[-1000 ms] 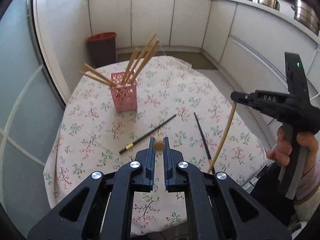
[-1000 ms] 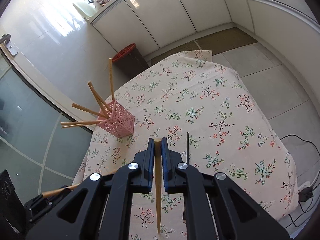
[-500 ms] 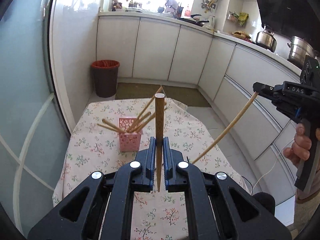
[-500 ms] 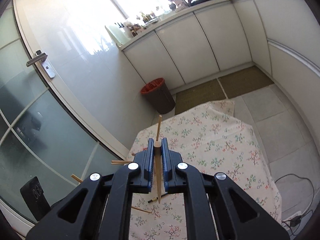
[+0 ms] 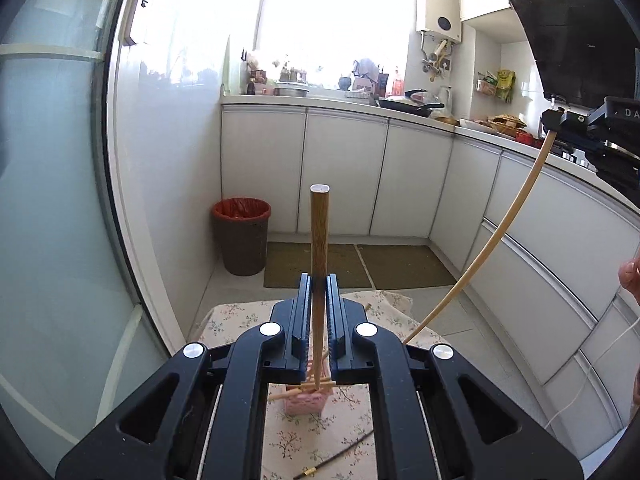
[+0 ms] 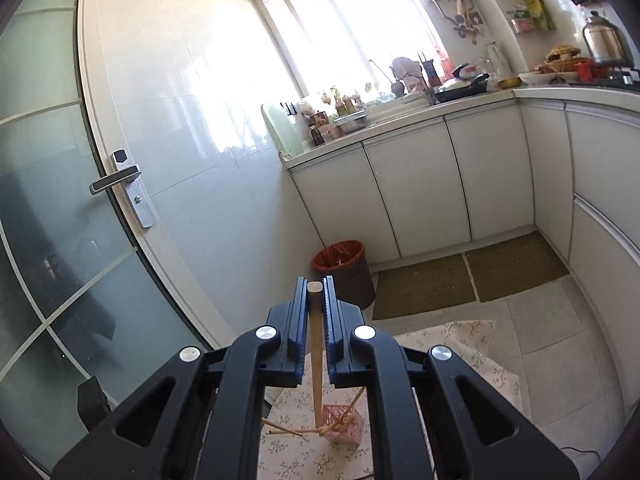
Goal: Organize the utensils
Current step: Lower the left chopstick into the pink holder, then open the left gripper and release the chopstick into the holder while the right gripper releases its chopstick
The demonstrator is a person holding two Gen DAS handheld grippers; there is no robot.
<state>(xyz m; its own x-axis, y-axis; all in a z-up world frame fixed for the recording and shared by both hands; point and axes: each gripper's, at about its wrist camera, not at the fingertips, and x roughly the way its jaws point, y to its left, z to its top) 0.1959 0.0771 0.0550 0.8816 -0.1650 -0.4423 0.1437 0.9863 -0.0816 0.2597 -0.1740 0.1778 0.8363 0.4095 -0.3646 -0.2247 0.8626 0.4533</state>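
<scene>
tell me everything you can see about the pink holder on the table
The pink holder is a small square basket with lattice-cut walls, plastic by the look of it. It stands upright on the floral tablecloth, far below both grippers. Several pale wooden chopsticks sit in it, splayed outward over its rim at shallow angles. In the left wrist view it shows partly hidden behind the jaws, with a dark chopstick lying on the cloth nearer the camera.

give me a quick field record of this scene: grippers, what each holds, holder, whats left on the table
left gripper: shut on a brown wooden chopstick, upright
right gripper: shut on a pale wooden chopstick, tip pointing down
pink holder: on the floral tablecloth, several wooden chopsticks in it, splayed outward
left on table: one black chopstick with a gold band
background: brown bin with red liner
</scene>
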